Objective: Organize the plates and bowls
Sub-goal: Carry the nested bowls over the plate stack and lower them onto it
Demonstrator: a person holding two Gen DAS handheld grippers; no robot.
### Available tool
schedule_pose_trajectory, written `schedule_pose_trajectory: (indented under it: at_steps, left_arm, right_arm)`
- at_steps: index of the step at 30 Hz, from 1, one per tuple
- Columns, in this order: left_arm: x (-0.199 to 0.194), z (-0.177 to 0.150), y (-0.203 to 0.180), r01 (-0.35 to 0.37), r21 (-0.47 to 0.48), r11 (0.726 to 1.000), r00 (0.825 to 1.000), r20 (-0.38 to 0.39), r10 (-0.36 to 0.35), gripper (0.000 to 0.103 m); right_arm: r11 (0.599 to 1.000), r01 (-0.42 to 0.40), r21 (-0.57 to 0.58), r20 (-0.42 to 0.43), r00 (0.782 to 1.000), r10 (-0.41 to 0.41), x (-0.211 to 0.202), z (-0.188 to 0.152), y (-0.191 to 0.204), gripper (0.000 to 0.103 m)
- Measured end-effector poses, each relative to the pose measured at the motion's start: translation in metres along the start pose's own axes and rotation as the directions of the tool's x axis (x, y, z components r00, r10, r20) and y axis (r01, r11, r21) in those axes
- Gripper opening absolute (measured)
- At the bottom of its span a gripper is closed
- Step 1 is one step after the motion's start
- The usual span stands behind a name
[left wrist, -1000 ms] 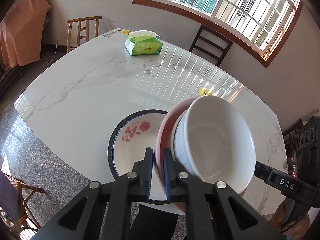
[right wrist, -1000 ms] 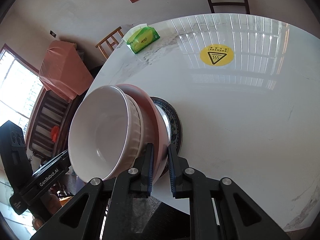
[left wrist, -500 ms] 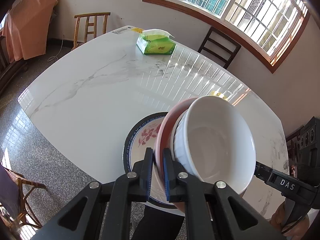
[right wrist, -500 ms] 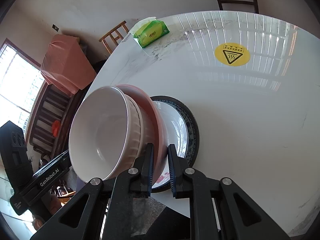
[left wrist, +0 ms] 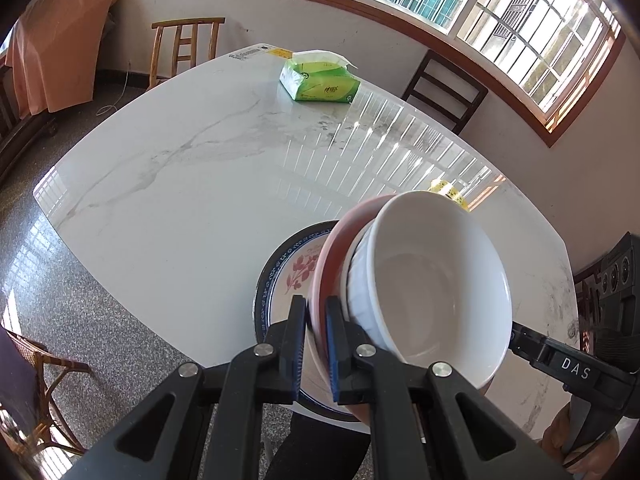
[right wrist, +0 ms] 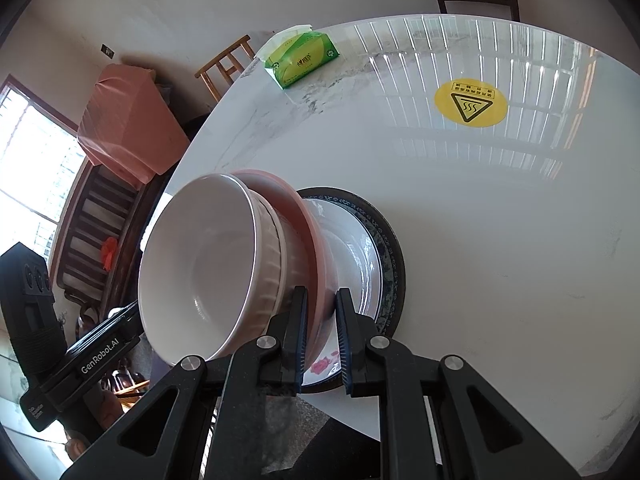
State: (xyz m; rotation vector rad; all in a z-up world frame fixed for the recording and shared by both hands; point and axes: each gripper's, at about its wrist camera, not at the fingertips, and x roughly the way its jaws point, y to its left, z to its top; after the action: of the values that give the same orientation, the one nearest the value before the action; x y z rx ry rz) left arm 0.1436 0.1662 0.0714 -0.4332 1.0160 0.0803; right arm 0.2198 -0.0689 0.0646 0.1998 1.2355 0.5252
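Note:
A pink plate carries a white ribbed bowl and hangs just above a blue-rimmed flowered plate lying near the table's front edge. My left gripper is shut on the pink plate's rim on one side. My right gripper is shut on the same rim on the opposite side. The stack covers much of the flowered plate. Each view shows the other gripper's black body beyond the bowl.
The white marble table holds a green tissue pack at its far end and a round yellow warning sticker. Wooden chairs stand around the table. A person's dark trousers show below the front edge.
The pink plate with the bowl has shifted across the table until it is over the flowered plate, which now lies mostly beneath it. Both grips are unchanged.

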Motion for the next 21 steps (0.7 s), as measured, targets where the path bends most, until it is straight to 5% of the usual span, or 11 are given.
schedule_pose_trajectory:
  at_steps: [21]
  left_arm:
    - [0.012,0.000,0.008,0.006,-0.012,1.000,0.999,-0.032,-0.007,0.008]
  right_arm:
    - [1.000,0.010,0.010,-0.015,1.000,-0.010,0.010,0.002,-0.001,0.015]
